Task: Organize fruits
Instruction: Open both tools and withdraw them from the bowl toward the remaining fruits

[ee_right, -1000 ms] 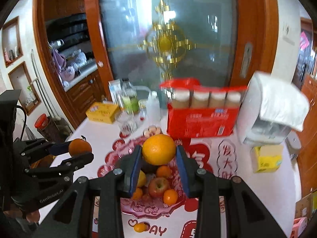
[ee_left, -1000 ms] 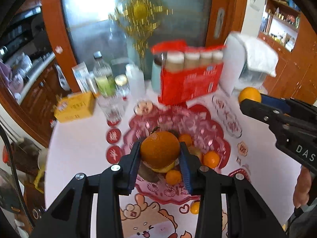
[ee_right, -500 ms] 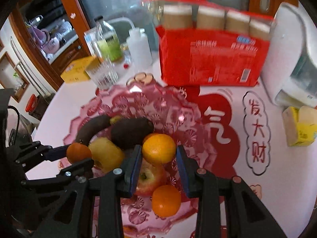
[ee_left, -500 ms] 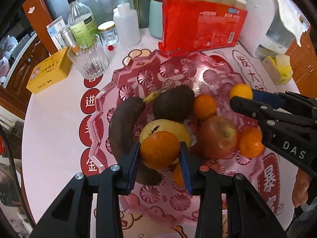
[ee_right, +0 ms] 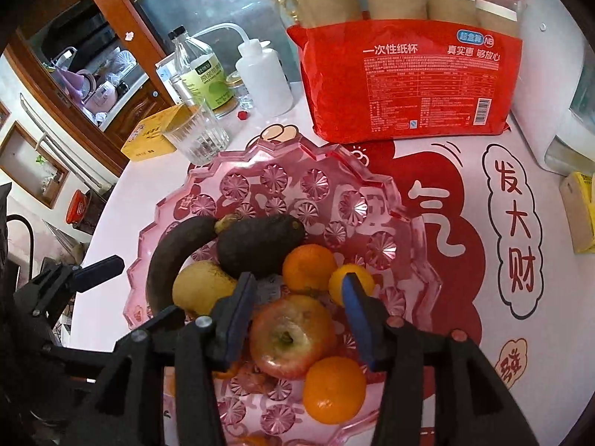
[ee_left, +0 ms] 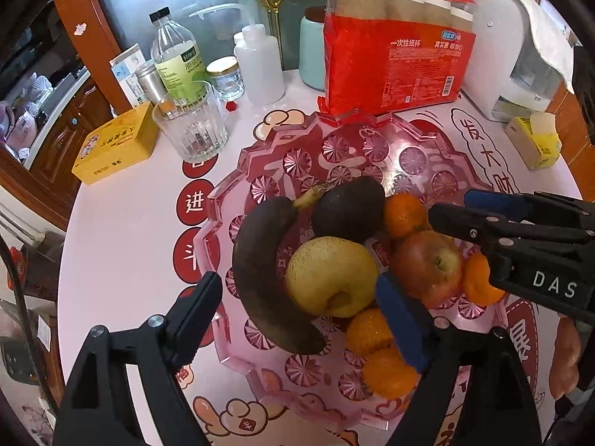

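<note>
Fruits sit piled in the pink tray (ee_left: pixel 223 200): release step, left gripper (ee_left: pixel 301 308) jaws opening wide, gripping nothing, right gripper (ee_right: pixel 297 297) jaws opening around the apple (ee_right: pixel 292 336) unclamped; next, lift both clear.

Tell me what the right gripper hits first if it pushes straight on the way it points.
Most likely the red apple: it sits between the opening fingers of the right gripper, in the pink bowl. Depth is unclear.
</note>
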